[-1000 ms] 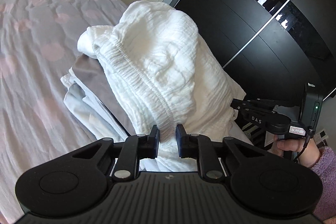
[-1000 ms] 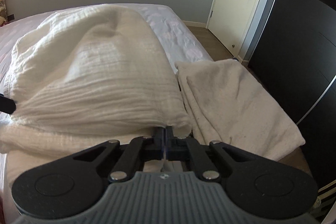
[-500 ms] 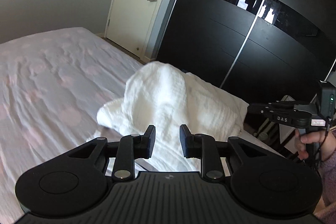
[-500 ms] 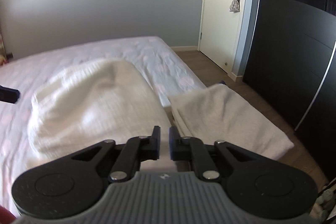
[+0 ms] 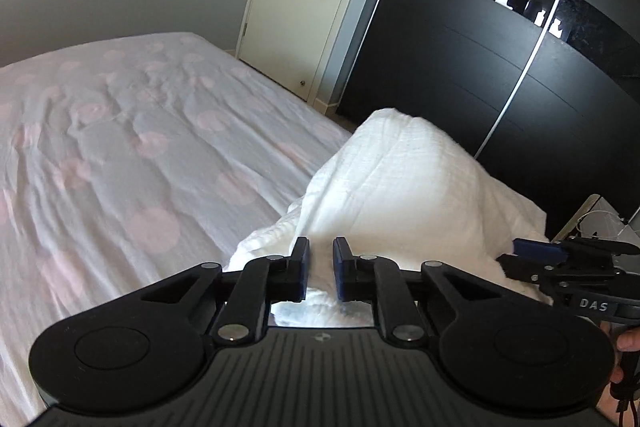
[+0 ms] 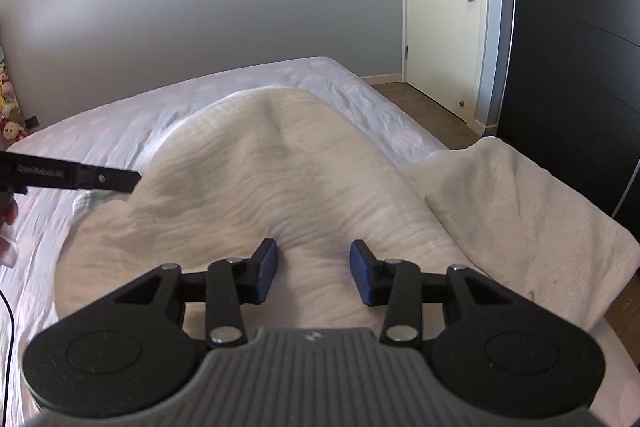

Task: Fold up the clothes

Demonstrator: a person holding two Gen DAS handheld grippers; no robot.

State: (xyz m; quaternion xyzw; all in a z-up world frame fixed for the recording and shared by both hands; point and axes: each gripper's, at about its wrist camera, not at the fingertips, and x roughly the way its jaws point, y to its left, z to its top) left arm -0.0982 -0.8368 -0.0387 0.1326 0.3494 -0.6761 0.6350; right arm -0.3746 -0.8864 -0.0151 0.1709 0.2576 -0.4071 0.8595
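Your left gripper point(image 5: 321, 269) is closing on air, jaws narrowly apart; your right gripper point(image 6: 313, 273) is opening, nothing clamped. The garment point(image 6: 256, 179) lies mounded at frame centre on the bed point(image 5: 120, 155), against a folded pile point(image 6: 520, 219) at right. Released so loosely, it may slump or unfold, or push the pile toward the bed edge. Its near hem is hidden behind your grippers.

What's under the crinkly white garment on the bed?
The crinkly white garment lies on the spotted bed sheet, its right edge against a folded cream towel. Whatever sits beneath its raised middle is covered.
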